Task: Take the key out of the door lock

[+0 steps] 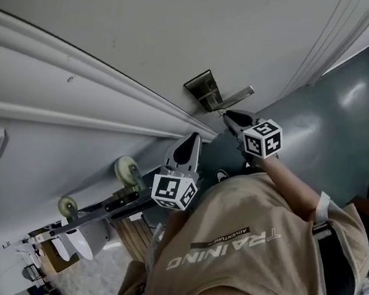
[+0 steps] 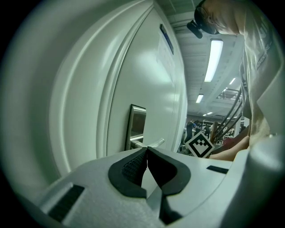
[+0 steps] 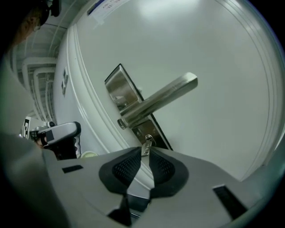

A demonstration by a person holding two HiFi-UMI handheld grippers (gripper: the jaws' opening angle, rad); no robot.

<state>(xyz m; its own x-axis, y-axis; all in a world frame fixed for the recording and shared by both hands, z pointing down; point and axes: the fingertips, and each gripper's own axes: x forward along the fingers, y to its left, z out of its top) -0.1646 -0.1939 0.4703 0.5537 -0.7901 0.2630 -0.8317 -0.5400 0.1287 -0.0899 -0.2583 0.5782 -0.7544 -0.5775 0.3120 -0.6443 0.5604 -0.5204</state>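
- Beige shirt shoulder (image 1: pixel 244 254) fills the foreground.
- Right gripper (image 3: pixel 145 151) pinches the small silver metal key (image 3: pixel 147 143), apparently still seated in the brushed-steel door lock (image 3: pixel 154 131) beneath the lever (image 3: pixel 164 95).
- Left gripper (image 2: pixel 146 150) clenched, empty.
- Grasp done; withdrawal remains.

Three cameras, one door (image 1: pixel 121 18)
The head view looks steeply down over a shoulder (image 1: pixel 247 234) at it; each gripper view looks along its fingers (image 3: pixel 124 168), the right close to the lever handle (image 3: pixel 156 100), the left farther back; all share it.

Silver key (image 3: pixel 146 146), silver handle (image 3: pixel 160 100), white door (image 3: pixel 222 133).
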